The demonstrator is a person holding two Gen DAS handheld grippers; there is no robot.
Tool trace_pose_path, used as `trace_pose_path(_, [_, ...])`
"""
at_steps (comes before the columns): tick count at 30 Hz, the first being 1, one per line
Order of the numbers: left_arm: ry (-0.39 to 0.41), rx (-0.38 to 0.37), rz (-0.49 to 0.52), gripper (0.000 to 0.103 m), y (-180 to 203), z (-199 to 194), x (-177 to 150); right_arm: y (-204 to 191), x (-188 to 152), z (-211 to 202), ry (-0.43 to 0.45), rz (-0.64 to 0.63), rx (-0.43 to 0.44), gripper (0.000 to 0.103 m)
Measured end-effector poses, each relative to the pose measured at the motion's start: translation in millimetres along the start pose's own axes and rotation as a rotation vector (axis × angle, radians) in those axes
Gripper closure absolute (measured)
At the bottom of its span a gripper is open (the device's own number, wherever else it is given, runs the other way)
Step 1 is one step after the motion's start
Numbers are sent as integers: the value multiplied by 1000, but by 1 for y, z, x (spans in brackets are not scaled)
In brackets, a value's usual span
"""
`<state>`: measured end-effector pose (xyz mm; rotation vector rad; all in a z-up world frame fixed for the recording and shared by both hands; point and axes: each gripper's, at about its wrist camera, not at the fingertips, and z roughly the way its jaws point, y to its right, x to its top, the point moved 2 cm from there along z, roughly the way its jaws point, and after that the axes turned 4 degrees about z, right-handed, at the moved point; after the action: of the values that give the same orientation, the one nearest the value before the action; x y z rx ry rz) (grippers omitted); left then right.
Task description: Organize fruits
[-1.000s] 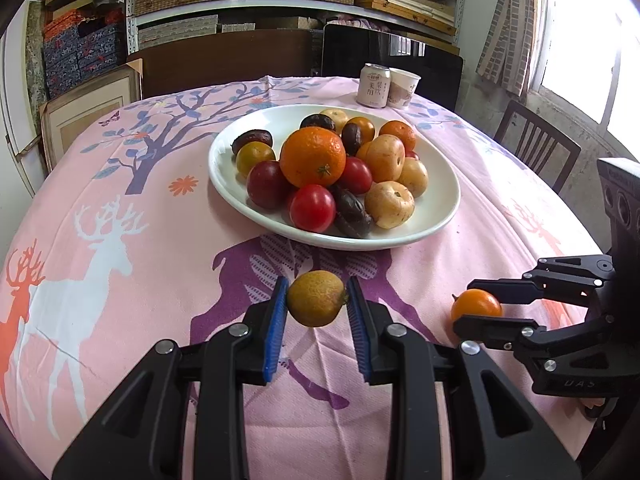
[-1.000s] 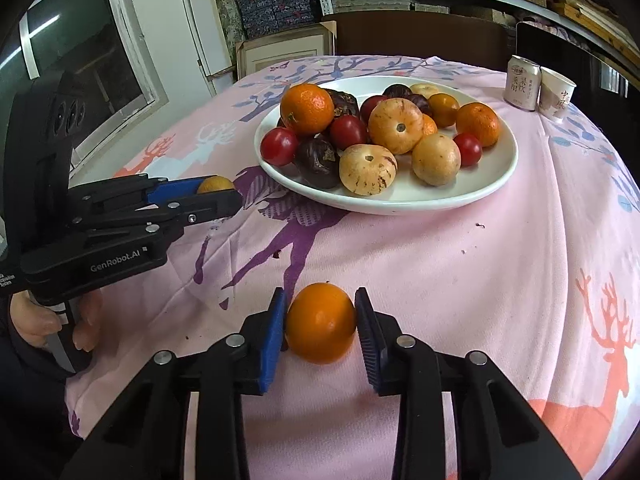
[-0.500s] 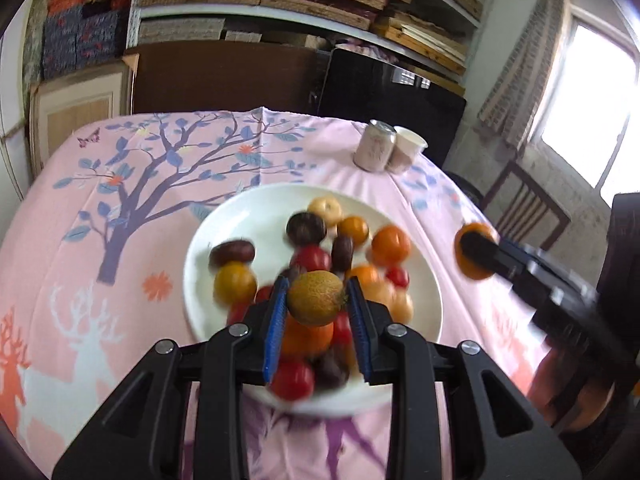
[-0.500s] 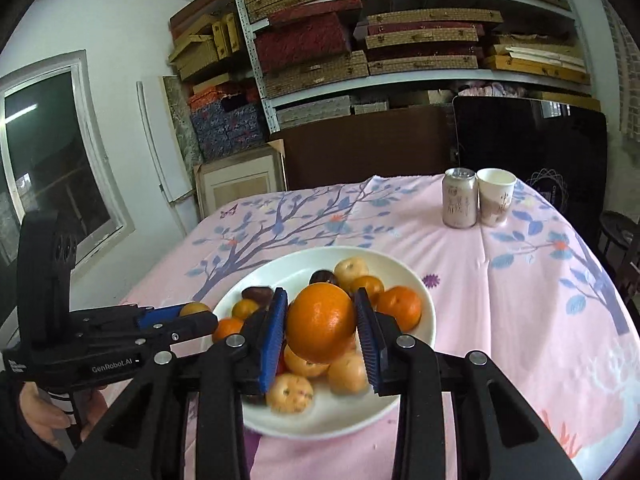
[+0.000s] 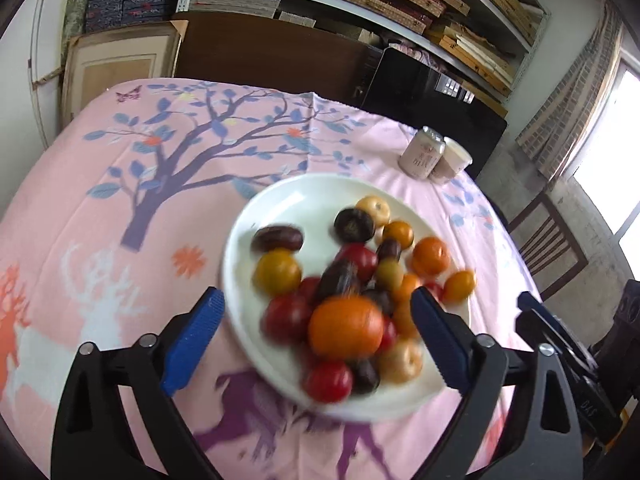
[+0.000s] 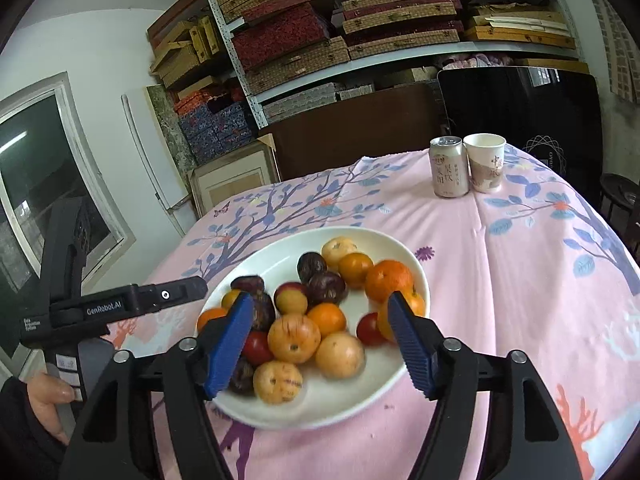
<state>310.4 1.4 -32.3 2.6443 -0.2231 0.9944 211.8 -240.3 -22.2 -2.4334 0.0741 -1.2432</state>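
Fruits (image 6: 294, 338): heaped on the white plate (image 6: 352, 404) on your table (image 6: 520, 280), mostly round; one dark oblong fruit (image 5: 278, 239) lies with its long axis left-right at the plate's far left. Your left gripper (image 5: 316, 340) and right gripper (image 6: 320, 340): both spread wide above the plate, holding nothing. Can (image 6: 449, 167) and paper cup (image 6: 485, 162): touching, well behind the plate.

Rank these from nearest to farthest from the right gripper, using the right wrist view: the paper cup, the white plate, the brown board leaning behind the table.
1. white plate: directly under the open right gripper.
2. paper cup: far side of the table, right of the can.
3. brown board: beyond the table edge, below the shelves.
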Motion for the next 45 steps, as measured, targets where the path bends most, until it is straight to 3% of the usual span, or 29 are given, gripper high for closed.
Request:
trace_pose_path(2, [10,21,43,5,4,-21,-21,-1,-20,-25,5,-16,7,11])
trace_pose_path(4, [22,40,96,5,10,-44,-45,-4,-38,-50,29,-30,-17,4])
trace_pose_path(8, [12,50,140,5,19,-78,-96,-11,-66,-87,39,-65,-51,4])
trace_pose_path(12, [28,28,78,5,18,-104,-138,-13,-83,-112,27,-65,-84,4])
trace_pose_path(15, [44,66,80,5,26,-118,-154,-16,-92,-130,47,-79,-110,4])
trace_pose_path(32, [133,208,119,5,53,-186,-193,-38,-118,-208,128,-101,-121,4])
trace_pose_path(41, [174,223,119,5,60,-210,-203,-45,-123,-228,142,-104,-138,4])
trace_pose_path(45, [196,294,152,5,66,-213,-204,-44,-124,-228,140,-97,-135,4])
